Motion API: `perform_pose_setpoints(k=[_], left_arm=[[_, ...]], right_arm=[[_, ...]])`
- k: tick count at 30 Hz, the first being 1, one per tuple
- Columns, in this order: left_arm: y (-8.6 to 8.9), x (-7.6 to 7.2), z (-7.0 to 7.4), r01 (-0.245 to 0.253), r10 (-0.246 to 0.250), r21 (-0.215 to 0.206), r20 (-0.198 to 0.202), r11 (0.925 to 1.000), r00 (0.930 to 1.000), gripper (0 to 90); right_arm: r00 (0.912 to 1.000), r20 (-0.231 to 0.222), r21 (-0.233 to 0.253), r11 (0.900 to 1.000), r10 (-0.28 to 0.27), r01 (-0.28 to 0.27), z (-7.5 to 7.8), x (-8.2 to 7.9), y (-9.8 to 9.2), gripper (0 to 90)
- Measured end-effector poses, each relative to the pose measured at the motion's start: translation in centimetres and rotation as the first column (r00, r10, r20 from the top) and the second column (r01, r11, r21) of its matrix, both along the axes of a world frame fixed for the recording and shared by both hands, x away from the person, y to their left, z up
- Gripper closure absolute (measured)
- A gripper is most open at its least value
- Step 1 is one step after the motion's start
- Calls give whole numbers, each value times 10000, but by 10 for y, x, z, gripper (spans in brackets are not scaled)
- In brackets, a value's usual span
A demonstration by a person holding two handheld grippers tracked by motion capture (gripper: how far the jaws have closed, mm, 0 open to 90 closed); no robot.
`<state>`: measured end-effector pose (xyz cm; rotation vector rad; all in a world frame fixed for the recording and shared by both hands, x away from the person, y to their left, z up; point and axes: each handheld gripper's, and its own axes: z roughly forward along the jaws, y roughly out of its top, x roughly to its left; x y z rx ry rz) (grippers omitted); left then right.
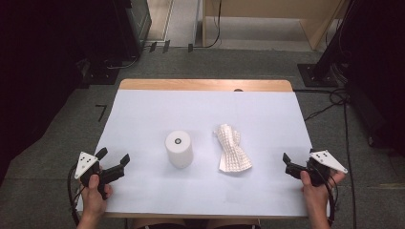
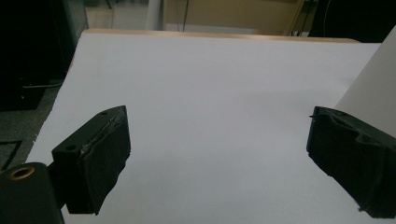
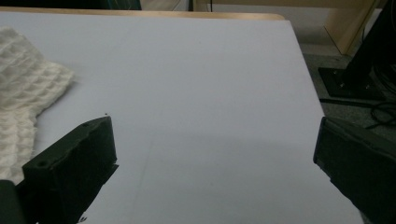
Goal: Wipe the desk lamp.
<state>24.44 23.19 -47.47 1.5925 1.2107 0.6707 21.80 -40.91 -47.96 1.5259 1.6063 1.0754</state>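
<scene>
A white upright cylinder stands at the middle of the white table. Just to its right lies a crumpled white waffle-weave cloth. My left gripper is held at the near left, open and with nothing in it, a short way left of the cylinder. In the left gripper view the jaws of that gripper stand wide apart, and the cylinder shows at the right edge. My right gripper is at the near right, open, with nothing between its jaws. The cloth lies to its left.
The table's far edge is a bare wooden strip. Grey floor surrounds the table, with cables and a dark stand base at the right and dark equipment at the left.
</scene>
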Motion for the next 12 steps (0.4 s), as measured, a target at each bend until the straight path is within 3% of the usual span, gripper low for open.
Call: perform_pose_setpoints(k=[5, 12], left_arm=[[-2, 2, -6, 94, -93, 113, -124, 9999, 9999, 68], [-8, 3, -10, 220, -208, 449, -268, 9987, 9994, 68]], right_arm=[[9996, 109, 329, 9991, -263, 259, -3, -10, -17, 0], [9990, 190, 503, 9979, -417, 407, -5, -13, -21, 0]])
